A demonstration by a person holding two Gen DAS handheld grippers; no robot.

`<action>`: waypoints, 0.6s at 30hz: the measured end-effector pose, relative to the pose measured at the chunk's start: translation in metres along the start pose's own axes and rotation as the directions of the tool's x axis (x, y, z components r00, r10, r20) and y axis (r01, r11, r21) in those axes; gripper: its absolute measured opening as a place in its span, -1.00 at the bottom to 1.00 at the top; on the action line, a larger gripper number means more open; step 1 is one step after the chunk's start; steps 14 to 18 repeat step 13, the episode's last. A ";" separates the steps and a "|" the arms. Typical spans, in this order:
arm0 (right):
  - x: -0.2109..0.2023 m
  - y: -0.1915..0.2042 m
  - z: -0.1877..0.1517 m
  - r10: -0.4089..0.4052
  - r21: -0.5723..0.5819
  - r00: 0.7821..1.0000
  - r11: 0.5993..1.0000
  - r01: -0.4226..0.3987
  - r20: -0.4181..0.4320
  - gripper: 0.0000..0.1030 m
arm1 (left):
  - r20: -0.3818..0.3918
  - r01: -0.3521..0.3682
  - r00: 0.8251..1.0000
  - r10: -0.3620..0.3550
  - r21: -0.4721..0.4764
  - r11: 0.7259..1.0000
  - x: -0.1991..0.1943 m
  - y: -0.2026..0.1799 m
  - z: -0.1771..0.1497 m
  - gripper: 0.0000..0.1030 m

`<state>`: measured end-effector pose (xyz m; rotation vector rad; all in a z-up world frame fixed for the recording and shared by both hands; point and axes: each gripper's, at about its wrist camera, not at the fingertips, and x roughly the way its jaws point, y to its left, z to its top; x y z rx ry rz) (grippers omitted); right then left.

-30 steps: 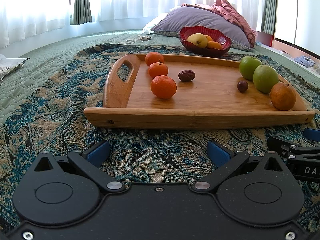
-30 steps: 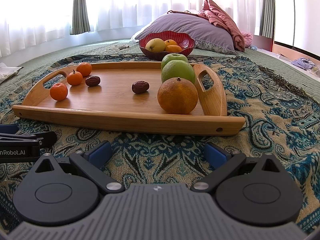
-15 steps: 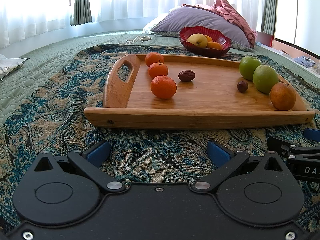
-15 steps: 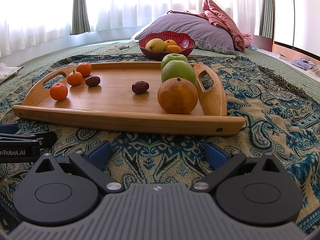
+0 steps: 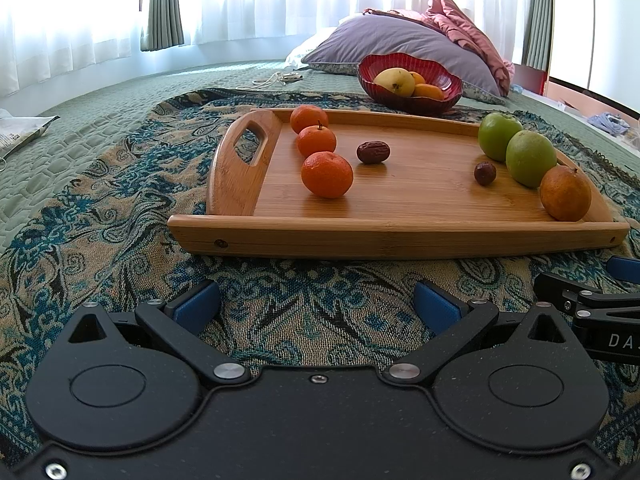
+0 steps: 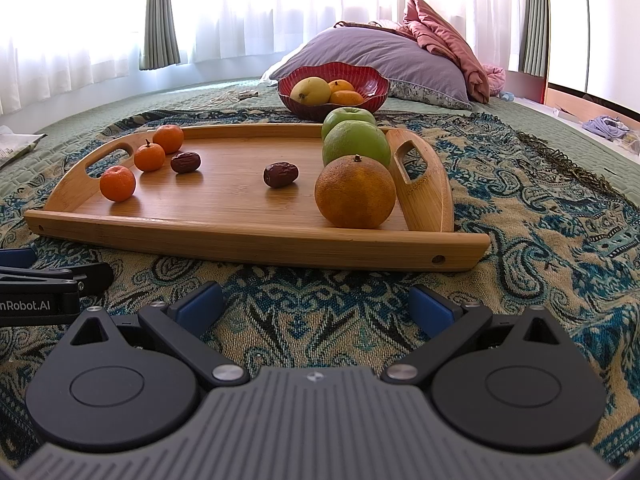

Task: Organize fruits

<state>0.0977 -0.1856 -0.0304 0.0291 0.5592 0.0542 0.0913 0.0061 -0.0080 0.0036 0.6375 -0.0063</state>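
Both grippers sit low on the patterned throw [image 5: 120,200] on the bed, side by side, just short of the wooden tray [image 5: 400,236]. The left gripper [image 5: 316,304] has its blue pads spread wide with nothing between them, and the right gripper [image 6: 316,304] is spread wide and empty as well.

On the tray, three mandarins line up beside the left handle: the nearest mandarin [image 5: 327,174], the middle mandarin [image 5: 316,140] and the far mandarin [image 5: 309,119]. A dried date [image 5: 373,152] lies just right of them. Over at the right end a second date [image 6: 281,174] lies near two green apples, the front apple [image 6: 356,145] and the back apple [image 6: 349,117], with a large orange [image 6: 355,192] nearest the right gripper, close to the right handle.

Behind the tray a red bowl [image 6: 376,88] holds a yellow pear [image 6: 310,90] and small oranges, in front of a grey pillow [image 6: 380,54].
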 end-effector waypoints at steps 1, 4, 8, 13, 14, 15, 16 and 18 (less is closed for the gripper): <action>0.000 0.000 0.000 0.000 0.000 1.000 1.000 0.000 0.000 1.00 | 0.000 0.000 1.000 0.000 0.000 1.000 0.000 0.000 0.000 1.00; 0.000 0.000 0.000 0.000 0.000 1.000 1.000 0.000 0.000 1.00 | 0.001 0.001 1.000 -0.001 -0.001 1.000 0.000 0.000 0.000 1.00; 0.000 0.000 0.000 0.000 0.000 1.000 1.000 0.000 0.000 1.00 | 0.001 0.000 1.000 0.000 0.000 1.000 0.000 0.000 0.000 1.00; 0.000 0.000 0.000 0.000 0.000 1.000 1.000 0.000 0.000 1.00 | 0.002 0.000 1.000 0.000 0.000 1.000 0.000 0.000 0.000 1.00; 0.000 0.000 0.000 0.000 0.000 1.000 1.000 0.000 0.000 1.00 | 0.002 0.000 1.000 0.000 0.000 1.000 0.000 0.000 0.000 1.00; 0.000 0.000 0.000 0.000 0.000 1.000 1.000 0.000 0.000 1.00 | 0.002 0.000 1.000 0.000 0.000 1.000 0.000 0.000 0.000 1.00; 0.000 0.000 0.000 0.000 0.000 1.000 1.000 0.000 0.000 1.00 | 0.002 0.000 1.000 0.000 0.000 1.000 0.000 0.000 0.000 1.00; 0.000 0.000 0.000 0.000 0.000 1.000 1.000 0.000 0.000 1.00 | 0.002 0.000 1.000 0.000 0.000 1.000 0.000 0.000 0.000 1.00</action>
